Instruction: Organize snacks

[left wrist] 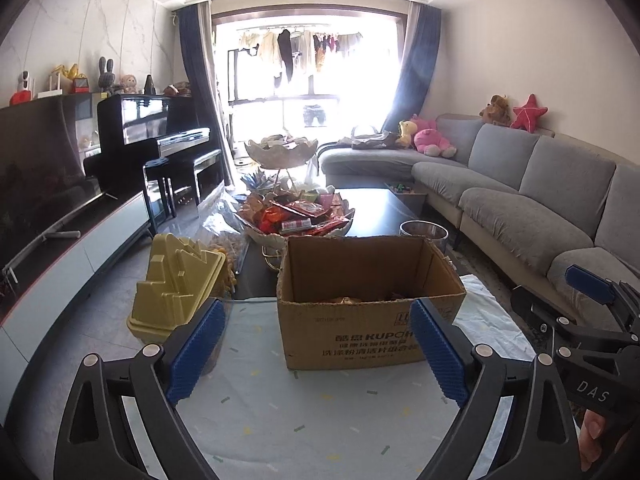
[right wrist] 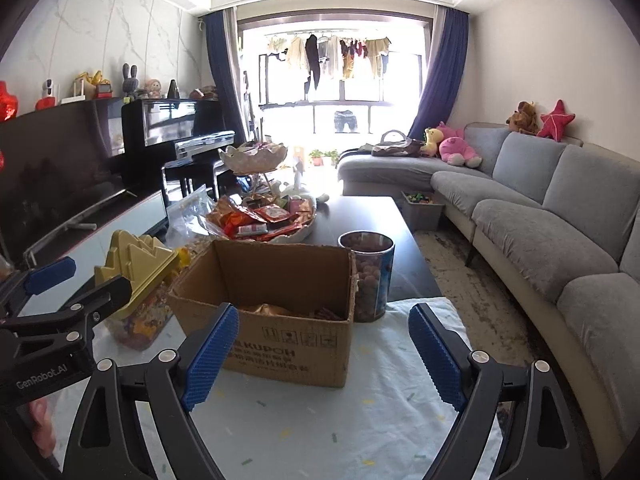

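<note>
a: item one, your left gripper [left wrist: 316,350]: jaws spread wide, nothing between the blue pads, held above the pale cloth [left wrist: 280,420] on the worktop.

b: and your right gripper [right wrist: 322,354]?

a: same entry. jaws wide apart, empty, short of the cardboard box [right wrist: 280,320].

b: the snacks?

a: item three, loose packets heaped in the lower bowl of the tiered stand [left wrist: 296,216], behind the box. a few wrappers lie inside the box. item four, a clear tub with a yellow lid [left wrist: 176,284], left of the box. item five, a round canister of brown balls [right wrist: 370,276], right of the box, just beside it.
</note>
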{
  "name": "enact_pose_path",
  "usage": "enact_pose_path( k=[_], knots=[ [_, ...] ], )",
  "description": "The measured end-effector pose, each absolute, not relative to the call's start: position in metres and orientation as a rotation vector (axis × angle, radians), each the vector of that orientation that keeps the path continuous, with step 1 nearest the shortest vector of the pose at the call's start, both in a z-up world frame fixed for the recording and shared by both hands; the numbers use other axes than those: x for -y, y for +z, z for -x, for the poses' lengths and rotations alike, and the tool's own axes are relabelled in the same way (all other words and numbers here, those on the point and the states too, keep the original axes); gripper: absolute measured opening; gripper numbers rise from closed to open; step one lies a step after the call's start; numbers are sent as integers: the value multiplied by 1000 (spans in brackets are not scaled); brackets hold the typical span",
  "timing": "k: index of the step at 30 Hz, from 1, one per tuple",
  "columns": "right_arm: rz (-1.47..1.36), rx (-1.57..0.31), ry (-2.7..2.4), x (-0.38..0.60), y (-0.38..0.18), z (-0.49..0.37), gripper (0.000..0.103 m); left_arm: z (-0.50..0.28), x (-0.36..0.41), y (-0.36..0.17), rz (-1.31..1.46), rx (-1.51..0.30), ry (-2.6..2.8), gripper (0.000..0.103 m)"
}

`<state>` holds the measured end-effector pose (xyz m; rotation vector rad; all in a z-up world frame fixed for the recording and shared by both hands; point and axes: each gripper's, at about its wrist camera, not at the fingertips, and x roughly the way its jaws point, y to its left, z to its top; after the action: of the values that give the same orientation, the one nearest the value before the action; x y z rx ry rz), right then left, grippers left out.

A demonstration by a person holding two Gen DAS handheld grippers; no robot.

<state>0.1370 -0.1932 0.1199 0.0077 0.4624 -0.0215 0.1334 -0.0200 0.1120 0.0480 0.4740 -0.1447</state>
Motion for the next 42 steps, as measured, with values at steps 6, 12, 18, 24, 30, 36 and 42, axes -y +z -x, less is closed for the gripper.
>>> enact_pose_path(
  k=[6,12,18,24,30,36,42],
  knots=[
    [-11,-455,-30,188,118,-102,91,-102,12,107,-36,-459,-133,99],
    [0,-444,-41,182,115,-75,91,-75,7,103,-23,-439,-111,102],
    [-16,-435,-25,183,112,-54,91,-53,5,99,-17,-438,-112,103],
    [-19,-428,-13,182,111,-34,91,-31,6,99,-20,-423,-122,103],
    [-8,-416,-25,182,110,-18,92,-17,5,100,-21,-404,-117,103],
    [-12,-404,-31,182,109,-8,94,-13,7,97,-13,-407,-124,103],
    [-18,-412,-25,182,105,0,94,-7,6,90,-14,-411,-111,103]
  ],
)
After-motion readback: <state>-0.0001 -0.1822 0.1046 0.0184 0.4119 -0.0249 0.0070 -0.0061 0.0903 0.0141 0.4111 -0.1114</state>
